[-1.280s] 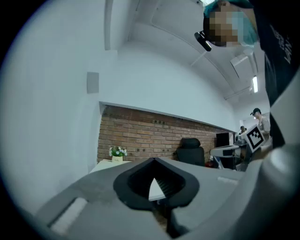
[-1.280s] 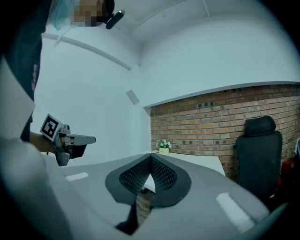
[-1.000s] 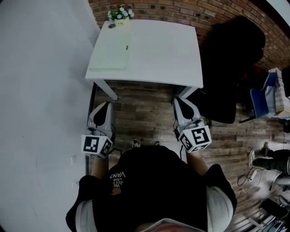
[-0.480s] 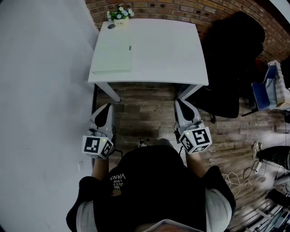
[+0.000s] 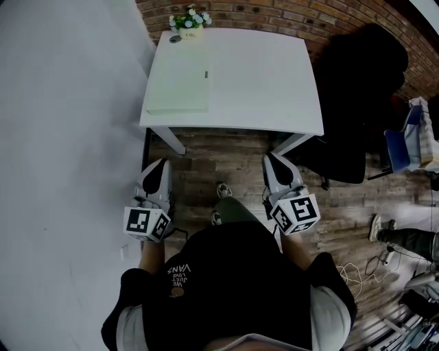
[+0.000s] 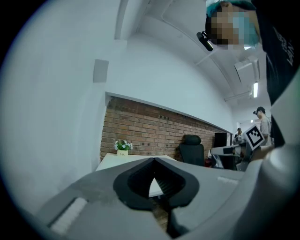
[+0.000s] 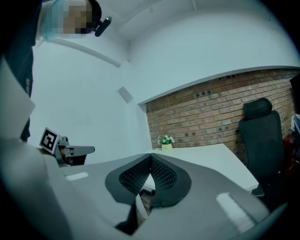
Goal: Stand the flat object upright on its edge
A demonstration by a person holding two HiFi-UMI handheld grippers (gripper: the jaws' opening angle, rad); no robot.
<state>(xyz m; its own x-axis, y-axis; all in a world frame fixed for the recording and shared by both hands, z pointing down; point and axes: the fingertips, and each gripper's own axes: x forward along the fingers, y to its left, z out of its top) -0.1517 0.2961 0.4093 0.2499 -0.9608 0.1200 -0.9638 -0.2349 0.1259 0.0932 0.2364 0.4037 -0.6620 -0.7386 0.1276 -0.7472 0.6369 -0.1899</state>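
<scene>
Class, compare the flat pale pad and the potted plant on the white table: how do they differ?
The pad lies flat; the potted plant stands upright. The pad is broad and plain pale; the plant is small, green with white flowers. Both sit on the table's left side.

An office-like workroom — a plain white counter (image 5: 260,75) stands against a red brick wall (image 5: 274,15), with a small potted plant (image 5: 189,19) at its far edge and a black high-backed office chair (image 5: 360,96) just beside it. The floor (image 5: 219,161) is dark wood plank, and a smooth white wall (image 5: 68,103) runs along the left. Off to the right are a blue chair (image 5: 396,147) and loose cables (image 5: 353,271) on the floor — farther back, the left gripper view shows other people (image 6: 262,119) standing by more furniture
</scene>
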